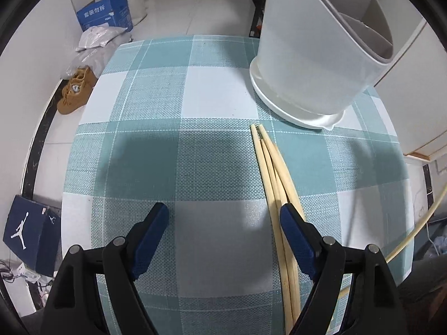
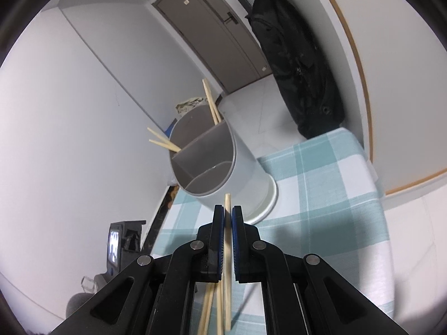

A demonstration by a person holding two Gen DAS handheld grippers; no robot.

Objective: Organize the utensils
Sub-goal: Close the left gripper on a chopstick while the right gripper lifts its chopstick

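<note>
Blue-padded jaws of the right gripper (image 2: 228,212) stand at the lower centre of the right wrist view, clamped on a chopstick (image 2: 228,203) whose tip pokes up just past the pads. Below the jaws more pale sticks show, blurred, so how many are gripped is hard to tell. Beyond the tip stands the holder (image 2: 223,164), a grey-white cylinder with inner dividers, on the checked tabletop (image 2: 321,201); it looks tilted in this view, likely from the camera's own lean. Two pairs of chopsticks (image 2: 212,103) already stick out of its far compartments, one pair at the top, the other at the left rim. The near compartments look bare. Farther off are a grey door (image 2: 220,36) and a black bag (image 2: 299,69) at the upper right.

In the left wrist view the left gripper (image 1: 223,212) hangs over the tabletop (image 1: 167,97) at the bottom of the frame, jaws wide apart with only cloth between them. Its right-hand finger overlaps a bundle of loose chopsticks (image 1: 268,162) lying on the cloth right of centre; whether it touches them I cannot tell. Their far tips point toward the holder (image 1: 313,55) at the upper right, stopping just short of its white base. On the floor at the left lie a dark blue shoebox (image 1: 28,231), brown shoes (image 1: 76,86) and a blue carton (image 1: 106,14).
</note>
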